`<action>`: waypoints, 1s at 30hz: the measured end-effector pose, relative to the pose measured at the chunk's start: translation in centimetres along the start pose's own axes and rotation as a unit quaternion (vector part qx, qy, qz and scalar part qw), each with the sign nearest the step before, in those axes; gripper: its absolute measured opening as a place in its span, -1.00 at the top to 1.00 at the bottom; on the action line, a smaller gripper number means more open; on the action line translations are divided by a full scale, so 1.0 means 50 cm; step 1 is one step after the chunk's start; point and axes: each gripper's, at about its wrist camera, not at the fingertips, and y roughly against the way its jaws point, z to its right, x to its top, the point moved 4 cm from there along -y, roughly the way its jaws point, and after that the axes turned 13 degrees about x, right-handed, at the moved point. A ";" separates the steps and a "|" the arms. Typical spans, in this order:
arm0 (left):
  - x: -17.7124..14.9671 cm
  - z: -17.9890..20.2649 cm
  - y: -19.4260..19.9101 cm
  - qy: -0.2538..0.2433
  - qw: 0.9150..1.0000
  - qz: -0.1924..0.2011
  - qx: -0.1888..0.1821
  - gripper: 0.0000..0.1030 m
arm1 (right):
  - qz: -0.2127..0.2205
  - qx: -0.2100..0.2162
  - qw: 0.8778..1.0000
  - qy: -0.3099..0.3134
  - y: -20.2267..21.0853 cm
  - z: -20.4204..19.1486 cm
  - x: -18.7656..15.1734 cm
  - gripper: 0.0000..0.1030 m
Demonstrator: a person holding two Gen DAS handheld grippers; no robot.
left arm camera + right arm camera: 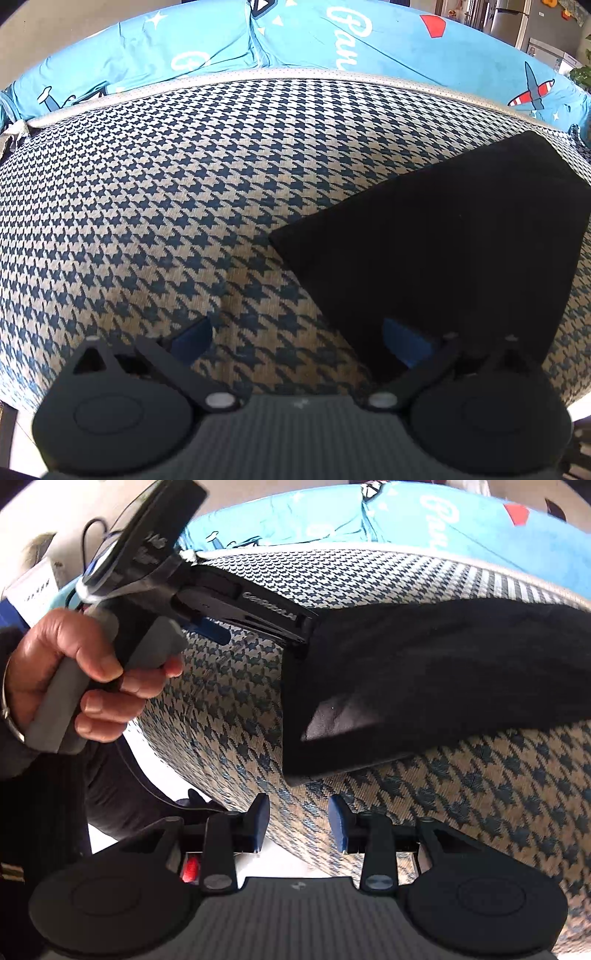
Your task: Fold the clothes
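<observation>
- Black cloth garment (pixel 443 240) lies flat as a neat straight-edged panel on the blue-and-beige houndstooth cushion (pixel 166 203).
- Left hand-held gripper (pixel 295 339) hovers at its near corner, jaws wide, holding nothing.
- Right hand-held gripper (pixel 299 823) stands narrower, empty, just short of the garment.
- Scene fits either another fold coming or a finished fold just released.

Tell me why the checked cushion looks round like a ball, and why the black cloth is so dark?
Left wrist view: the fisheye lens bends the checked cushion into a dome; the black cloth shows no folds, only flat dark. Right wrist view: the same bending; the cloth shows faint wrinkles and one grey shiny patch; the hand is slightly soft, and bright white glare fills the floor gap.
</observation>
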 end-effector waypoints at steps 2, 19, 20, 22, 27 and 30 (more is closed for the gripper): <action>-0.001 -0.002 0.003 0.004 1.000 0.001 -0.005 -1.00 | 0.013 0.009 0.999 -0.051 0.000 0.022 0.005 0.32; -0.005 -0.003 -0.001 0.049 0.995 -0.034 -0.083 -1.00 | 0.099 0.048 0.973 -0.201 -0.009 0.073 0.031 0.83; -0.004 -0.003 -0.002 0.055 0.994 -0.037 -0.092 -1.00 | 0.108 0.052 0.972 -0.203 -0.004 0.073 0.034 0.83; -0.003 -0.003 -0.004 0.067 0.991 -0.043 -0.111 -1.00 | 0.128 0.066 0.967 -0.211 0.013 0.078 0.043 0.84; -0.001 0.009 -0.009 0.084 0.984 -0.056 -0.149 -1.00 | 0.166 0.096 0.954 -0.228 0.047 0.090 0.062 0.84; 0.000 0.018 -0.013 0.093 0.979 -0.062 -0.170 -1.00 | 0.177 0.106 0.950 -0.236 0.055 0.094 0.070 0.84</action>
